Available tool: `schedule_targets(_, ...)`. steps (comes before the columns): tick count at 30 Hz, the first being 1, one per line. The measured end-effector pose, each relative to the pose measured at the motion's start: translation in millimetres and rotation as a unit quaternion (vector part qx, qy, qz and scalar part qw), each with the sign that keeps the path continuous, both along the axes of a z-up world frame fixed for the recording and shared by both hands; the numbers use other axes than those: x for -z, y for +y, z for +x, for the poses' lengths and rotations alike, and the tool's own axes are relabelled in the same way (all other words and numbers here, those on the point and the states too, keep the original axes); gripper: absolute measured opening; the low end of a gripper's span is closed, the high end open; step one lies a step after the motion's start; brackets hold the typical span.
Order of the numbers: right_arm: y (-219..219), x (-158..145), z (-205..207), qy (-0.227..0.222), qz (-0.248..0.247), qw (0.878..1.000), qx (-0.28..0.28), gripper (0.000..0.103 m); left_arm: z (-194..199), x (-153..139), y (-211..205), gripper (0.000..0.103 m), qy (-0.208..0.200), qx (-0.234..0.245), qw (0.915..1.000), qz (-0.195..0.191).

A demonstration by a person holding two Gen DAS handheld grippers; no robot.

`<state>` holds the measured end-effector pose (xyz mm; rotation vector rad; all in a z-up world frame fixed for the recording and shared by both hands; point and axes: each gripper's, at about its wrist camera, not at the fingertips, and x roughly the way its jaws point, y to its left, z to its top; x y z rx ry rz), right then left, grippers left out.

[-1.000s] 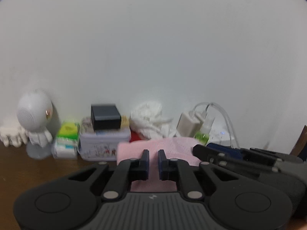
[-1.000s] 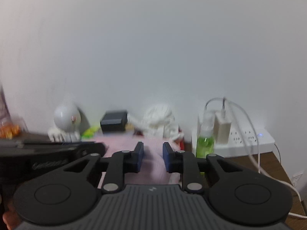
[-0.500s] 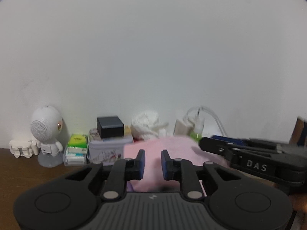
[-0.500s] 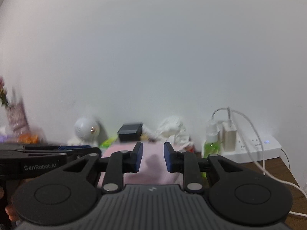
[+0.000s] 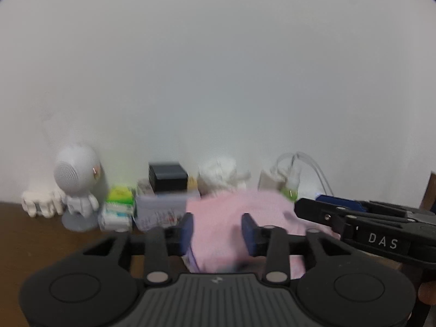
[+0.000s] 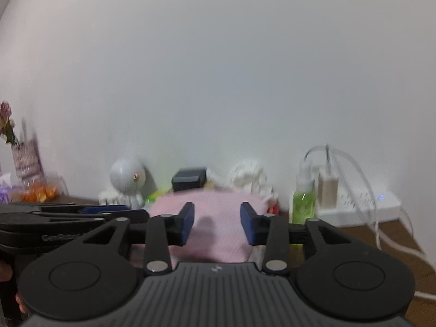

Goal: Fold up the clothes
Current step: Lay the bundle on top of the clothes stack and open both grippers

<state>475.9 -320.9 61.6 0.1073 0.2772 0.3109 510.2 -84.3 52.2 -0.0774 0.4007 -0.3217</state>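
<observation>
1. Biggest thing first: the pink garment (image 5: 234, 218) is sitting bunched up on the brown counter (image 5: 41, 234), right up against the row of clutter along the wall. Both claws are spread apart with nothing between the pads, the left claw (image 5: 217, 230) and the right claw (image 6: 217, 224) each hovering just in front of the cloth. Whether a fold is finished I honestly can't tell, it's blurry.

2. The power strip (image 6: 359, 207) with its white cables (image 6: 362, 188) is just to the right of the cloth. If the next grab drags fabric sideways I'd guess it could snag a cable and yank the charger (image 6: 328, 190).

3. The tin box (image 5: 160, 209) with the black box (image 5: 167, 178) stacked on top touches the cloth's far left edge. Pushing the garment back could shove that stack over.

4. The white robot-shaped speaker (image 5: 77, 182) looks top-heavy on its stand, though it's further left, so less of a worry.

5. The little green spray bottle (image 6: 303, 199) is upright, just beside the cloth's right edge. Probably the easiest thing to knock down with a claw finger or a swinging sleeve.

6. Also, the two claws are very near each other, so a rushed pinch could bump them together.
</observation>
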Motion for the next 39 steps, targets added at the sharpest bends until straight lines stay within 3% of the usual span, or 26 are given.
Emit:
schedule_targets(2, 0.9, -9.6, 9.5, 0.004, 0.007, 1.000, 0.010, 0.039, 11.9, -9.4, -3.7, 0.037, 0.003, -0.008, 1.0000, 0.002)
schedule_targets(5, 8.6, -12.8, 31.6, 0.036, 0.008, 0.999, 0.024, 0.038, 45.6, -13.9, -12.5, 0.017, 0.040, -0.015, 0.9991, -0.007)
schedule_targets(7, 14.4, -7.4, 43.1, 0.058, 0.004, 0.998, 0.033, 0.038, 63.0, -7.8, -16.9, 0.013, 0.072, -0.016, 0.9971, -0.017)
schedule_targets(12, 21.6, 18.8, 51.1, 0.086, -0.008, 0.996, 0.037, 0.037, 71.3, 19.4, -28.8, 0.010, 0.101, -0.016, 0.9946, 0.019)
schedule_targets(16, 20.3, 21.9, 53.2, 0.095, -0.009, 0.995, 0.034, 0.037, 70.5, 22.0, -26.8, 0.010, 0.098, -0.016, 0.9949, 0.017)
schedule_targets(24, 8.1, -5.2, 23.3, 0.047, -0.008, 0.999, 0.016, 0.037, 43.9, -8.9, -9.8, 0.017, 0.059, -0.017, 0.9980, 0.017)
schedule_targets(28, 5.8, -7.7, 8.9, 0.048, -0.025, 0.999, 0.007, 0.038, 27.3, -13.6, -9.7, 0.038, 0.049, -0.014, 0.9981, 0.035)
schedule_targets(32, 8.1, 5.9, 11.0, 0.069, -0.041, 0.997, 0.011, 0.038, 30.0, -3.5, -15.1, 0.035, 0.062, -0.010, 0.9970, 0.045)
schedule_targets(39, 5.9, 17.5, 15.7, 0.079, -0.036, 0.996, 0.012, 0.038, 34.7, 9.0, -12.1, 0.034, 0.060, -0.010, 0.9978, 0.026)
